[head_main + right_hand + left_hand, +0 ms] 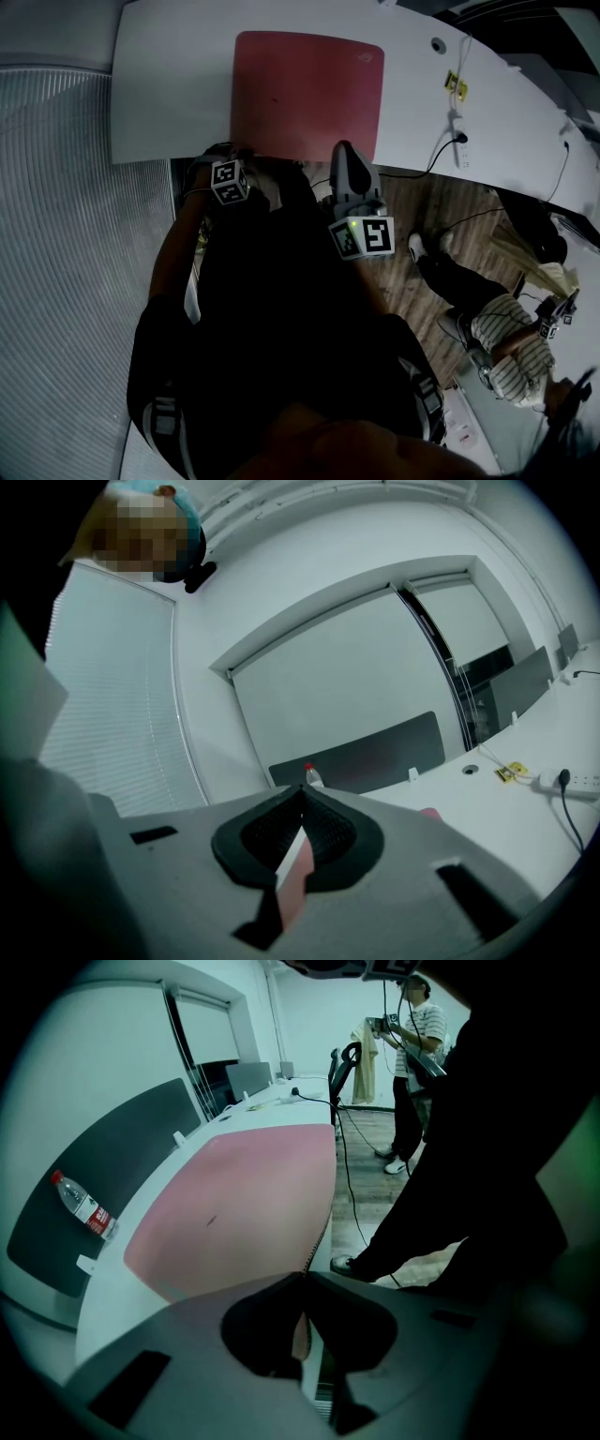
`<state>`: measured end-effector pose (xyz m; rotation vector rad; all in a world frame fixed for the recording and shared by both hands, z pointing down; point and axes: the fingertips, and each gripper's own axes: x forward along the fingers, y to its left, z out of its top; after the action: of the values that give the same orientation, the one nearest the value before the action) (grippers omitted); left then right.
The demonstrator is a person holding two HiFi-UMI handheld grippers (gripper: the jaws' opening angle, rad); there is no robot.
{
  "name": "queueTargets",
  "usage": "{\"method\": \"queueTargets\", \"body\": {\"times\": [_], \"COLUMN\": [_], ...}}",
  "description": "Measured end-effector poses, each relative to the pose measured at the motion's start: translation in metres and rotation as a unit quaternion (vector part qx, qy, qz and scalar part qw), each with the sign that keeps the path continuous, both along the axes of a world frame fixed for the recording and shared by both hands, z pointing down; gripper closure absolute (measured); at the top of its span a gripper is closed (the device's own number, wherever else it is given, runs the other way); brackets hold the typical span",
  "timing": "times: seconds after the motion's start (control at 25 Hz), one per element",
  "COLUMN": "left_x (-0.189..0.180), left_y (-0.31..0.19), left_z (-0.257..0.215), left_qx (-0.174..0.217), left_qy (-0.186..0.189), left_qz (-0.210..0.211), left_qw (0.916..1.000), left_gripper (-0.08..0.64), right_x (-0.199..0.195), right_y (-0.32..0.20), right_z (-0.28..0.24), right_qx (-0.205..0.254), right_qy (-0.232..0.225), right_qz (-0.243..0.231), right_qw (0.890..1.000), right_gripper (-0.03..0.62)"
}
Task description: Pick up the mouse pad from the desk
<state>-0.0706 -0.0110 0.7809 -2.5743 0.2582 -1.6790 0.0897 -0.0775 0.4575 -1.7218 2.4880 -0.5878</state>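
Note:
A red mouse pad (307, 94) lies flat on the white desk (169, 84), its near edge along the desk's front edge. My left gripper (240, 155) points steeply down at the pad's near left corner. In the left gripper view its jaws (302, 1277) meet on the pad's edge (234, 1213), with a pink strip showing in the gap. My right gripper (344, 150) reaches the near edge further right, held almost level. In the right gripper view the jaws (302, 789) are shut with a pink and white strip of the pad (292, 869) between them.
A water bottle (84, 1206) lies on a dark partition panel (103, 1176) behind the desk. A power strip with a black cable (459, 141) and a small yellow item (457, 84) sit to the pad's right. A second person (497, 328) stands on the wooden floor to the right.

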Motion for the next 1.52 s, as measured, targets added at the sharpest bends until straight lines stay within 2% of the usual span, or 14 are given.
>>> {"method": "queueTargets", "body": {"times": [0.16,0.4,0.8,1.2,1.52], "left_x": [0.001,0.003,-0.001,-0.005,-0.011], "left_y": [-0.008,-0.025,-0.05,-0.066,-0.081], "left_z": [-0.01,-0.017,-0.033,-0.044,-0.05], "left_qx": [0.005,0.008,-0.034,-0.04,-0.043], "left_qy": [0.015,0.048,0.094,0.099,0.106], "left_qz": [-0.017,-0.065,-0.162,-0.185,-0.21], "left_qw": [0.9997,0.9967,0.9818,0.9769,0.9709], "left_gripper": [0.545,0.546,0.546,0.546,0.546], "right_x": [-0.001,0.0,0.008,0.033,0.051], "right_y": [-0.001,-0.007,-0.015,-0.023,-0.025], "right_z": [0.0,0.006,0.008,0.014,0.025], "right_qx": [-0.002,-0.003,-0.008,-0.011,-0.034], "right_qy": [0.0,0.002,0.016,0.021,0.027], "right_qz": [0.0,0.0,-0.002,0.005,0.009], "right_qw": [1.0,1.0,1.0,1.0,0.999], "right_gripper": [0.592,0.592,0.591,0.592,0.592]}}
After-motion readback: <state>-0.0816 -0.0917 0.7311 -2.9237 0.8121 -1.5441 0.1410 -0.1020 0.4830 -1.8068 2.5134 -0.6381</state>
